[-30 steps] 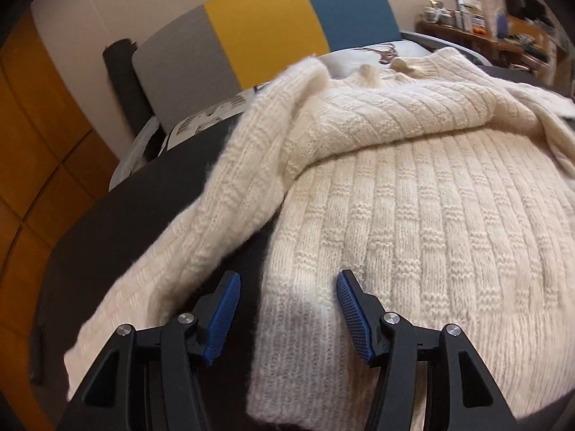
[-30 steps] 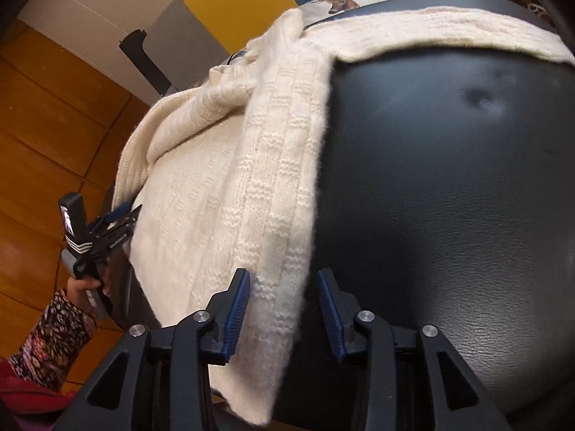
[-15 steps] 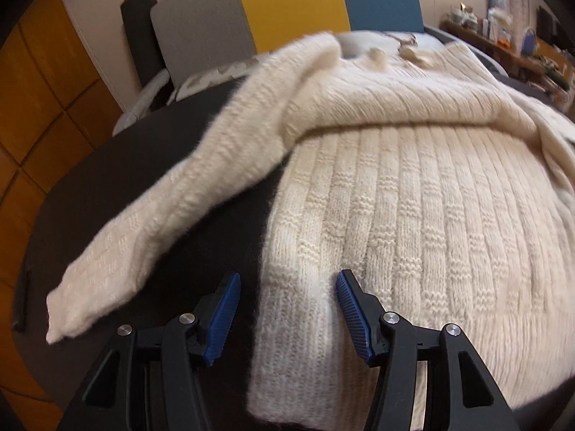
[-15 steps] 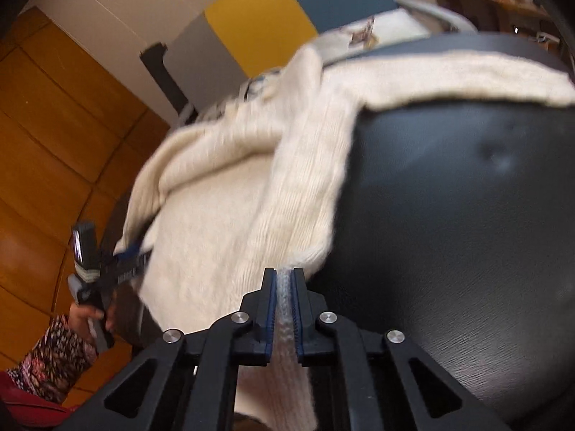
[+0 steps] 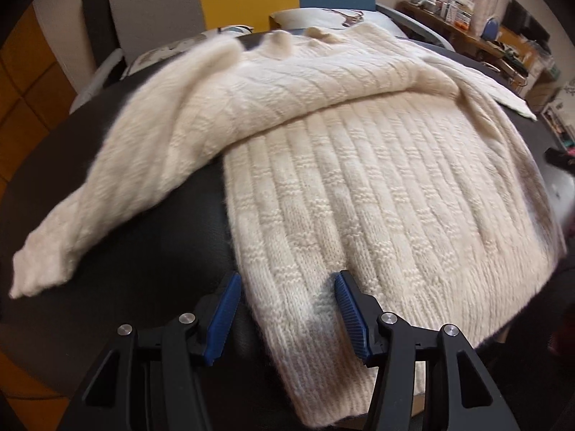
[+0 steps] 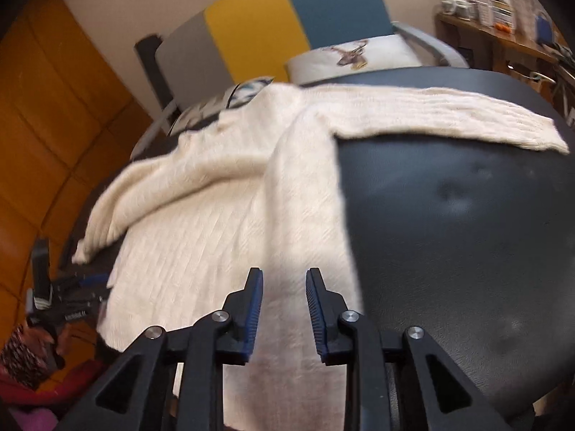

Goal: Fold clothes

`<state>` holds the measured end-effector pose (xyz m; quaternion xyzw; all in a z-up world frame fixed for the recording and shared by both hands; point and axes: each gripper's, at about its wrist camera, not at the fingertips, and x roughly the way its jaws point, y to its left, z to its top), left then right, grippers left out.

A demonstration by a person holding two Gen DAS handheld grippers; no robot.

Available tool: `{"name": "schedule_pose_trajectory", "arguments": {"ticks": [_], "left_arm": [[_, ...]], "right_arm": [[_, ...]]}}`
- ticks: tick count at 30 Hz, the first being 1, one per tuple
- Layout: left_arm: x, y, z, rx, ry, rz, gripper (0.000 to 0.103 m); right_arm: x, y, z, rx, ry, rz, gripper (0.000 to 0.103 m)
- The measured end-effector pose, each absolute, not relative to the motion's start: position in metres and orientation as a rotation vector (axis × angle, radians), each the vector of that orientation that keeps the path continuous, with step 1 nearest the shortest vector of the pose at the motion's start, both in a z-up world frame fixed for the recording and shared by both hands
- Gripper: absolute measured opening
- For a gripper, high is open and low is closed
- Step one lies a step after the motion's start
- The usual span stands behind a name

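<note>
- Right hand-held gripper: parted, pads only just opened off the knit. The cloth lies between and under them, pinched by neither.
- Left hand-held gripper: parted wider, astride the near left corner of the hem. One pad is at the side edge and the other over the ribbing, with no squeeze visible.
- Cream sweater: spread flat on the black padded desk, hem nearest, neck at the far side.
- Left sleeve: slanting off the body toward the near left corner of the desk.
- Right sleeve: stretched straight out across the far right of the desk.
- Likely step, judging by both tools poised at the hem: taking a fresh bite on the two bottom corners to square the body, or to begin a fold.
- Bite deep enough to catch both layers of the knit, not just the fuzzy top face.
- Close on the ribbed hem band rather than the looser stitches above it, which will probably stretch and sag.
- Match the two grips in height along the hem, so the edge stays straight when lifted.
- Lift low and move slowly. Heavy wool tends to drag, and could pull the sleeves out of line.
- Bring the sleeves across the body before any lengthwise fold, or expect a lumpy bundle.
- Keep clear of the near edge of the desk, where the hem already hangs close and could slide off.
</note>
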<state>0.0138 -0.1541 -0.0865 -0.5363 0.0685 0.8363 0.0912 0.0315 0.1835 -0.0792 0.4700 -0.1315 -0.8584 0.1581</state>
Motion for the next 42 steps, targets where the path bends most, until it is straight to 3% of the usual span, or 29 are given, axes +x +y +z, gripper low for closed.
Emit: {"name": "schedule_pose_trajectory", "arguments": {"ticks": [5,15,21,27,33,42], "left_arm": [[0.022,-0.137,-0.085,-1.595,0.256,2.482,0.057],[0.041,-0.121,-0.080,-1.597,0.171,2.427,0.057],[0.053,-0.139,-0.045,-1.398,0.048,2.516,0.057],[0.058,-0.239,-0.039,-1.326,0.307,2.793,0.059],[0.057,-0.334,-0.067,-1.324,0.652,2.814,0.059],[0.052,-0.398,-0.099,-1.296,0.900,2.756,0.061]], "right_arm": [[0.030,0.171,-0.104,1.452,-0.098,-2.520,0.026],[0.022,0.199,-0.100,1.468,-0.229,-2.543,0.025],[0.015,0.112,-0.070,1.244,-0.044,-2.379,0.026],[0.008,0.050,-0.106,1.369,0.152,-2.272,0.026],[0.007,0.044,-0.115,1.405,0.178,-2.271,0.027],[0.001,0.044,-0.114,1.491,0.150,-2.266,0.028]]}}
